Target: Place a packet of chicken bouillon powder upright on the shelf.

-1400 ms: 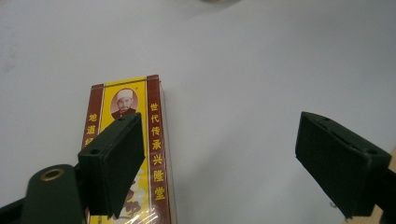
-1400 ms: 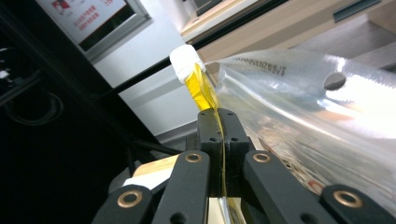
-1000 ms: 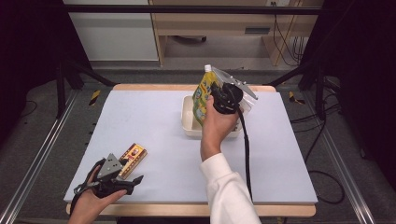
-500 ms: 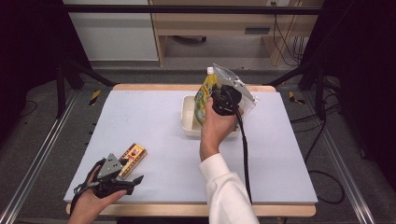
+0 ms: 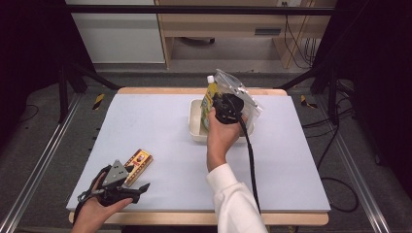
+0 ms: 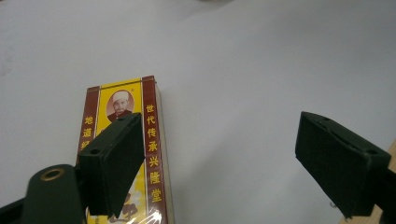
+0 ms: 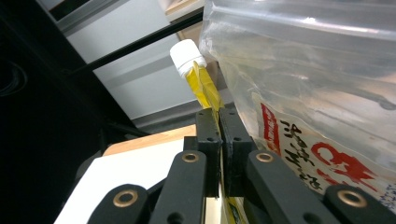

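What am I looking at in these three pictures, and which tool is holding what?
A person holds a two-jaw tool in each hand at a table with a pale top. The wide picture comes from a camera above the person's side. The other two come from cameras riding on each tool, looking along its black jaws. The left tool is open, low over a red and yellow printed box lying flat near the front edge. The right tool is shut on a yellow spouted pouch with a white cap, held above a white tray. A clear plastic bag with red print sits beside the pouch.
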Available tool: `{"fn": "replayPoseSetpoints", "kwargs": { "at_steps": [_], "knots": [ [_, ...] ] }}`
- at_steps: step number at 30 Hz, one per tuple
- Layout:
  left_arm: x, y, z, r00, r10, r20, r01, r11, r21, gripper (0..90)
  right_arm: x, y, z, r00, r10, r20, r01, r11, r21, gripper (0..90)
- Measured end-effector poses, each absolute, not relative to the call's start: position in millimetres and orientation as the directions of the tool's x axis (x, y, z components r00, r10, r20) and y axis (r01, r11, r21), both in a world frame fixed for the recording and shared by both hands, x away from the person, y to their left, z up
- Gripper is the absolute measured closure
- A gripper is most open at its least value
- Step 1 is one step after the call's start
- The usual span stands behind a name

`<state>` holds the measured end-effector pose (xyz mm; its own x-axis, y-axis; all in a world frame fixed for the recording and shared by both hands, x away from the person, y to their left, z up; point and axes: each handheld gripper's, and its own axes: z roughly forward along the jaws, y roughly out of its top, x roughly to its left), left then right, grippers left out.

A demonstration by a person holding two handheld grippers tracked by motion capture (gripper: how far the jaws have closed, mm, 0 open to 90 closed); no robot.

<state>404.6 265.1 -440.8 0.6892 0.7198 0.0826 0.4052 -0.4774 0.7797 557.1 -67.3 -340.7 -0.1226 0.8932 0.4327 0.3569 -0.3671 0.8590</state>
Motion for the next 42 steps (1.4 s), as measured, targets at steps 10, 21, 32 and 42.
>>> {"fn": "replayPoseSetpoints", "kwargs": {
  "at_steps": [10,21,32,42],
  "knots": [
    [405,267,-441,0.687,0.721,0.090,0.405,-0.483,0.776,15.4,554,-72,-353,-0.193,0.880,0.434,0.380,-0.341,0.860,78.8],
    [406,270,-439,0.660,0.743,0.114,0.398,-0.474,0.786,13.8,534,-76,-342,-0.278,0.892,0.356,0.306,-0.269,0.913,50.2],
    [409,278,-441,0.620,0.774,0.129,0.425,-0.469,0.774,9.3,500,-90,-346,-0.386,0.910,0.149,0.266,-0.044,0.963,31.0],
    [410,287,-444,0.568,0.810,0.148,0.477,-0.470,0.742,9.3,484,-107,-374,-0.428,0.901,0.062,0.273,0.063,0.960,21.5]
  ]
}}
